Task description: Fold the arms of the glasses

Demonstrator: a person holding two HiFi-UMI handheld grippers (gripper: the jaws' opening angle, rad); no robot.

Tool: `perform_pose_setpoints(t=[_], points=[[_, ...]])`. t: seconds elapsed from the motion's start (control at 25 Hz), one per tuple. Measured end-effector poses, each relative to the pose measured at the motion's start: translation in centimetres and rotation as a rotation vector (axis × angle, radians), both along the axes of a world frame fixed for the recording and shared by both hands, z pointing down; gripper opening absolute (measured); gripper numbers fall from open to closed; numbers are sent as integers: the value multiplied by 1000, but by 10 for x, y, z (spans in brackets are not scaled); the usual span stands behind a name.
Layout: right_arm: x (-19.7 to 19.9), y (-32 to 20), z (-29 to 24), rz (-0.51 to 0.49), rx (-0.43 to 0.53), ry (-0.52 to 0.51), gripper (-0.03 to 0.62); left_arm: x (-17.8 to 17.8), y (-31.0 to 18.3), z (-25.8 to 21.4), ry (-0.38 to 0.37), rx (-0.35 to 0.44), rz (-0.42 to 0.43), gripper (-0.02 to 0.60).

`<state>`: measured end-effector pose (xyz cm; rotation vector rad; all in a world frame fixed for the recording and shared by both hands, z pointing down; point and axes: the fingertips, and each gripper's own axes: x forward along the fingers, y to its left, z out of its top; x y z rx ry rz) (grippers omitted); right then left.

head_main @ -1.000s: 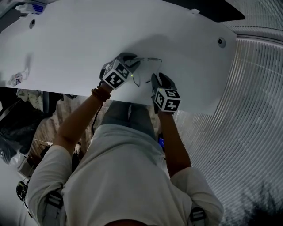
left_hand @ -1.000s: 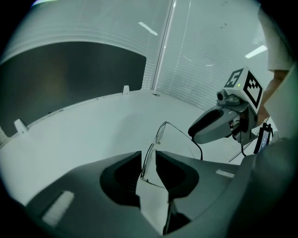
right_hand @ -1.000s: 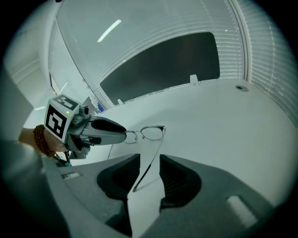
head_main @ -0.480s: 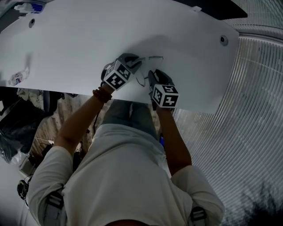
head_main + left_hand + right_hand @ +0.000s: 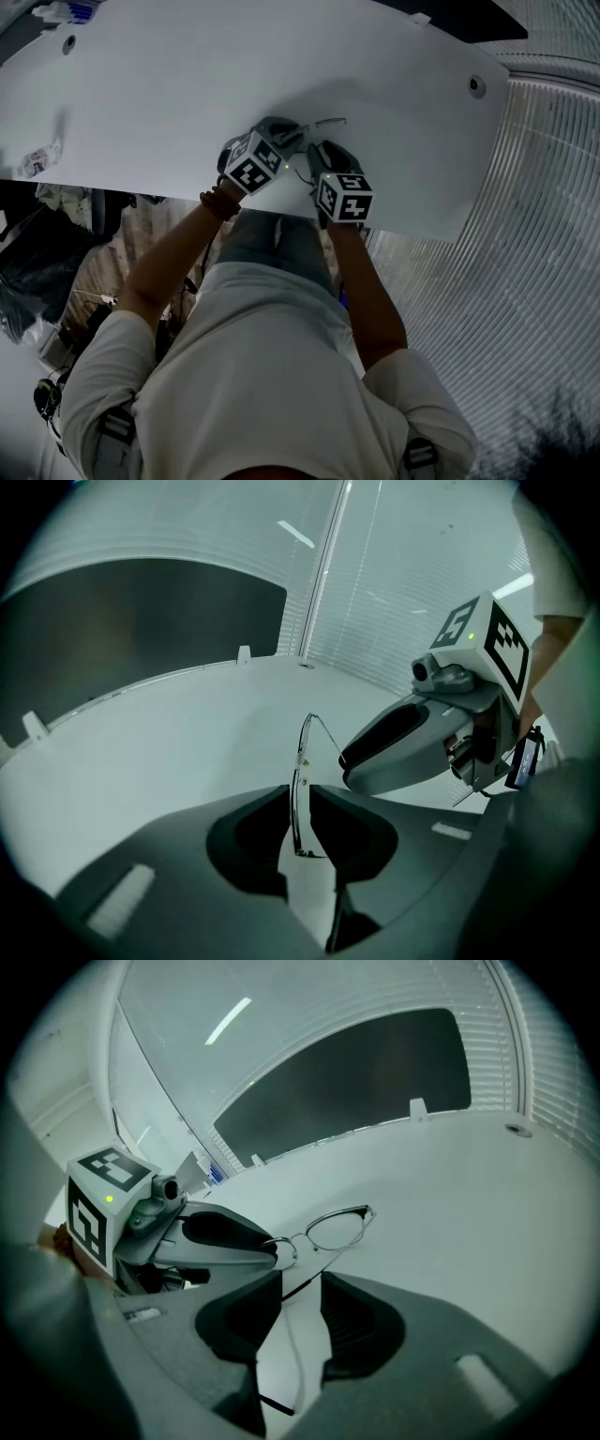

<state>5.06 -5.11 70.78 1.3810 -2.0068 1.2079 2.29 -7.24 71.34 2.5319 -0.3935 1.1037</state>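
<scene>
The right gripper [image 5: 300,1279], fingers half open astride the arm [image 5: 292,1335], has pushed toward the left gripper [image 5: 300,803] (clamped on the glasses [image 5: 302,761]), so folding looks begun.

We see a white table [image 5: 169,84] with a curved front edge and a round fitting [image 5: 478,86] at its right end, bearing a small labelled item [image 5: 36,161] at its left edge, a blue-and-white object [image 5: 70,11] at its far left corner, and the glasses [image 5: 336,1229] near the front, on or just above it.
</scene>
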Motion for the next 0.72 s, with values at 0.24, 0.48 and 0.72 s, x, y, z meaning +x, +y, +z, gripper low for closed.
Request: perform_pose_setpoints(t=[0.24,0.48,0.72], points=[[-6,-2,-2,-10,3,-11,123,2,8,-1,4,-6,11,64],[-4,-1,-4,4,4,-28,123,5,11,0,-7,5,12,44],[25,18,-17,69,9,-40,123,4,7,4,-16,6,-8,40]])
